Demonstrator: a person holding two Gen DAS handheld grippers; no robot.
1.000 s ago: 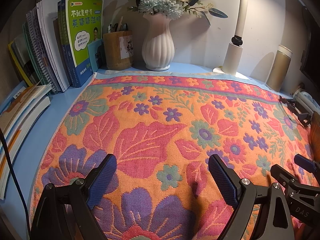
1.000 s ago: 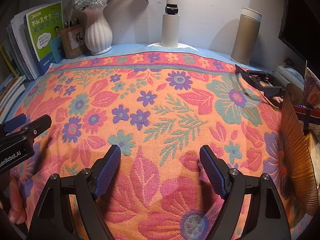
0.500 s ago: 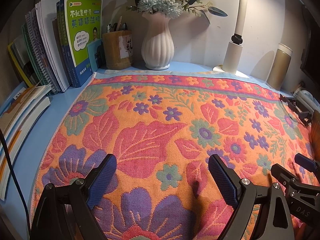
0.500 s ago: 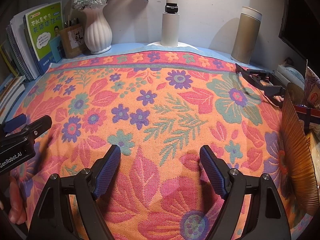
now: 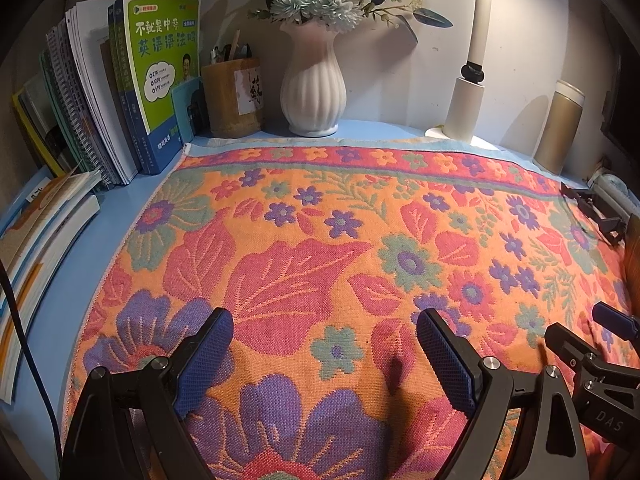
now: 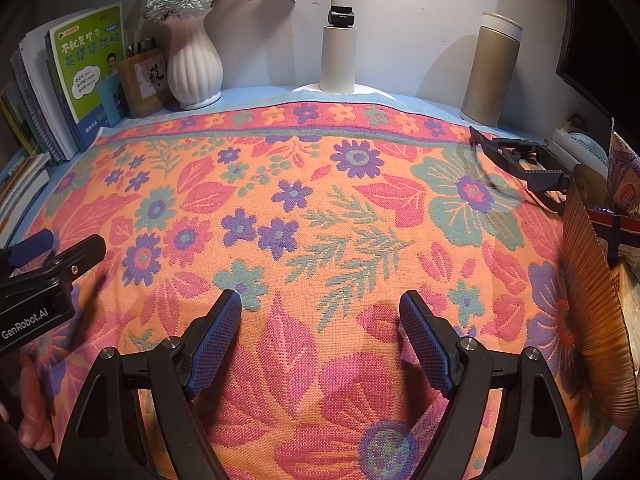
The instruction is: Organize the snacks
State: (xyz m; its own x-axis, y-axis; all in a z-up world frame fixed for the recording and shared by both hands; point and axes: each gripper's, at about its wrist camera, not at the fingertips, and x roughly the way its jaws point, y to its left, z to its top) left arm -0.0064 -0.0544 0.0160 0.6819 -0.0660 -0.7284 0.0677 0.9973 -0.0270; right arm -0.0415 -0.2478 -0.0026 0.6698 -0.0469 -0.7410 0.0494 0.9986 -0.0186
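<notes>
My left gripper is open and empty, low over the front of a flowered orange cloth. My right gripper is open and empty over the same cloth. Each gripper shows at the edge of the other's view: the right one and the left one. A brown ribbed basket stands at the far right edge, with snack packets sticking out of it. The basket's inside is mostly hidden.
Along the back wall stand upright books, a wooden pen holder, a white vase with flowers, a lamp post and a tan canister. A black clip-like object lies at the cloth's right edge. Flat books lie left.
</notes>
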